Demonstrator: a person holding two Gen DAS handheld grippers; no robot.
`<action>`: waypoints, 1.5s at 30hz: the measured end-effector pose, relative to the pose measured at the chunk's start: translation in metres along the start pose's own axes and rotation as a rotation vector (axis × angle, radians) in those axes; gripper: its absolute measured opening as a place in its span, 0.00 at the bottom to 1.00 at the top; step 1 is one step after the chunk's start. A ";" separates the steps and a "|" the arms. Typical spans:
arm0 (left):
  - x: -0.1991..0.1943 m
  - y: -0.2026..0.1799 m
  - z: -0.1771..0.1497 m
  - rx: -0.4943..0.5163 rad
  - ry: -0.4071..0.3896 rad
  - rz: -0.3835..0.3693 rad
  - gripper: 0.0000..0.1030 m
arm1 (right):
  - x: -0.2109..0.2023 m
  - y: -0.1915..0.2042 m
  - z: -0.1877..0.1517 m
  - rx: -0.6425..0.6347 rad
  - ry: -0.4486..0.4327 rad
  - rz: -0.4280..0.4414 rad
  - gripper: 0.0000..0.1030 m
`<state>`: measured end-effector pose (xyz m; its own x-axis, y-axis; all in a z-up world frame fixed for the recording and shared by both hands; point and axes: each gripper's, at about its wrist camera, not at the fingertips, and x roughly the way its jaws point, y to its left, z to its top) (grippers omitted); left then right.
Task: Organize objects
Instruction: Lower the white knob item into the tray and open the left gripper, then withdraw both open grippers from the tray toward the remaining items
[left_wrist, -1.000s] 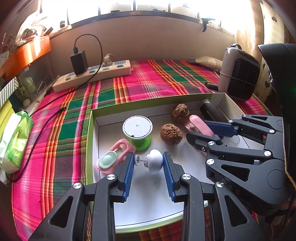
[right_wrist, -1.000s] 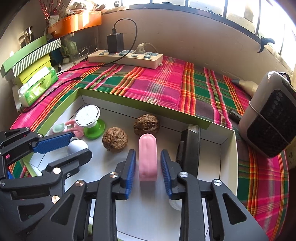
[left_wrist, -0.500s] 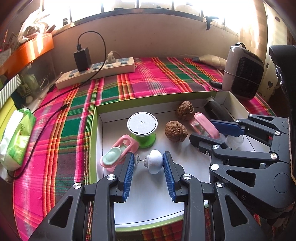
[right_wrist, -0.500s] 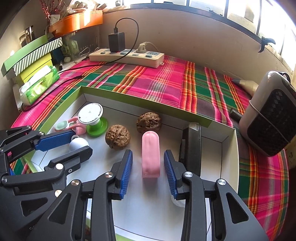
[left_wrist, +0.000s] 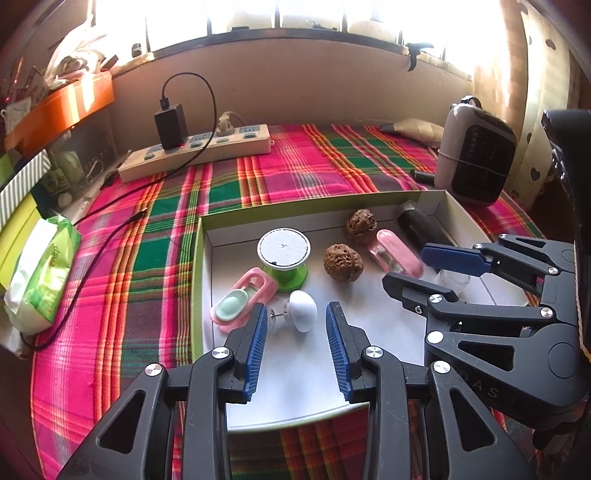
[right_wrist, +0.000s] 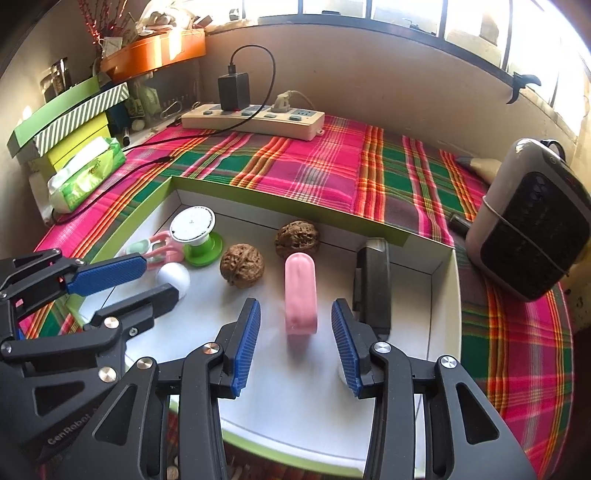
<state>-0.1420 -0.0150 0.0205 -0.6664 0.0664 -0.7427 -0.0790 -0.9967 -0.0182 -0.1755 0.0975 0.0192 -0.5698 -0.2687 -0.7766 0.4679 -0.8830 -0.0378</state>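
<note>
Left claw (left_wrist: 297, 332) wide open, level over tray (left_wrist: 207, 236), straddling white knob (left_wrist: 303, 309), no contact. Right claw (right_wrist: 295, 332) likewise agape around pink case (right_wrist: 301, 295).

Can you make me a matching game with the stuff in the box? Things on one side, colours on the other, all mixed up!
Things:
1. spool base
2. knob
3. long case
4. walnut

Colours:
A. brown
B. pink
C. green
D. white

Pairs: 1-C, 2-D, 3-B, 4-A
</note>
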 end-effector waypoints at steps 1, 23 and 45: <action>-0.003 0.000 -0.001 -0.003 -0.002 0.000 0.30 | -0.002 0.000 -0.001 0.003 -0.001 0.000 0.41; -0.057 -0.008 -0.029 0.011 -0.069 -0.030 0.32 | -0.068 0.004 -0.038 0.099 -0.104 -0.004 0.41; -0.064 -0.010 -0.060 -0.030 -0.025 -0.123 0.33 | -0.079 0.010 -0.103 0.114 -0.035 0.015 0.41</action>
<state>-0.0536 -0.0121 0.0281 -0.6715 0.1893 -0.7164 -0.1395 -0.9818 -0.1287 -0.0564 0.1490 0.0151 -0.5877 -0.2941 -0.7537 0.3983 -0.9161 0.0469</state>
